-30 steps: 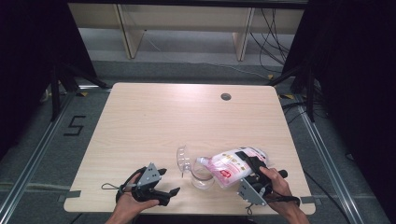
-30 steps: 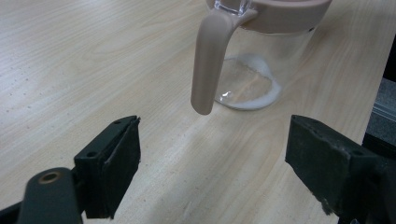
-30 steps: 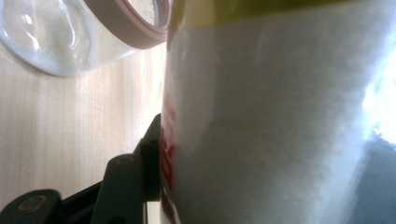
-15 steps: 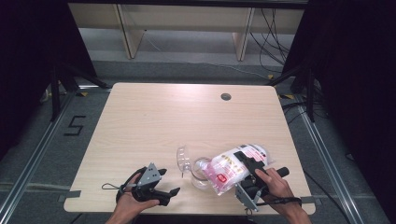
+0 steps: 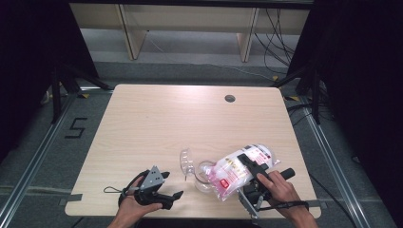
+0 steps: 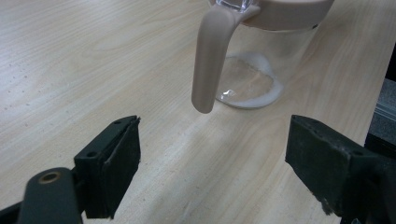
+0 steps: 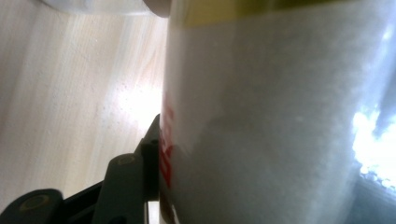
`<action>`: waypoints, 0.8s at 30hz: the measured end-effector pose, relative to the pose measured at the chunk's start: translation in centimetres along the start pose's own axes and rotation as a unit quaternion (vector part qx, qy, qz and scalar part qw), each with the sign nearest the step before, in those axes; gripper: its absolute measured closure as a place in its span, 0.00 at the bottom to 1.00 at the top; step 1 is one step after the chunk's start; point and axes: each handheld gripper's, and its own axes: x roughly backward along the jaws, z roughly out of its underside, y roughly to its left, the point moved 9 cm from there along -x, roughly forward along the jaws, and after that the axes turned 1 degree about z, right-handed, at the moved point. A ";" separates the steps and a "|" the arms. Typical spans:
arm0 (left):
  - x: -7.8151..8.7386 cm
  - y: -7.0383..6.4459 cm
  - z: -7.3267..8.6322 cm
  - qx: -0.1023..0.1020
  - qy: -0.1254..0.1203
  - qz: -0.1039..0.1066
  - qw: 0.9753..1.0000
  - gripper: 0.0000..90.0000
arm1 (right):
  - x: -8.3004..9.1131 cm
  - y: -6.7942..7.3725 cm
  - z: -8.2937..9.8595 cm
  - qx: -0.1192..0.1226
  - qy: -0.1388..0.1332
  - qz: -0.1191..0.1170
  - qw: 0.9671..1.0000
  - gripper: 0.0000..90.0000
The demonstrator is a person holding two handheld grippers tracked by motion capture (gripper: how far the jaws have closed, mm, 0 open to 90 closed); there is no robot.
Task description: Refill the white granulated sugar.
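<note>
Left black two-jaw gripper [image 5: 173,195] with a grey three-cornered plate on top and a thin black cable loop at its rear; its jaws are blocky, matte, with small round screw holes. Right black two-jaw gripper [image 5: 248,161] with a cylindrical black handle. Both forearms are bare, without sleeves.

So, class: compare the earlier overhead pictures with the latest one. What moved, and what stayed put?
The right claw, shut on the bag of white powder, has tipped the bag further left and down, so its mouth now lies over the clear jug. The jug already holds some powder. The jug, its open lid and the open left claw stayed where they were on the table.
</note>
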 end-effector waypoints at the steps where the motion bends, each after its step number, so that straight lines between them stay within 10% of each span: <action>1: 0.0 0.0 0.0 -0.004 0.001 0.001 1.000 0.20 | 0.1 0.0 0.1 0.003 0.004 -0.001 1.000 0.56; 24: 0.0 0.0 0.0 -0.005 0.001 0.005 1.000 0.20 | 0.0 -0.8 -0.4 0.055 0.005 0.009 0.998 0.57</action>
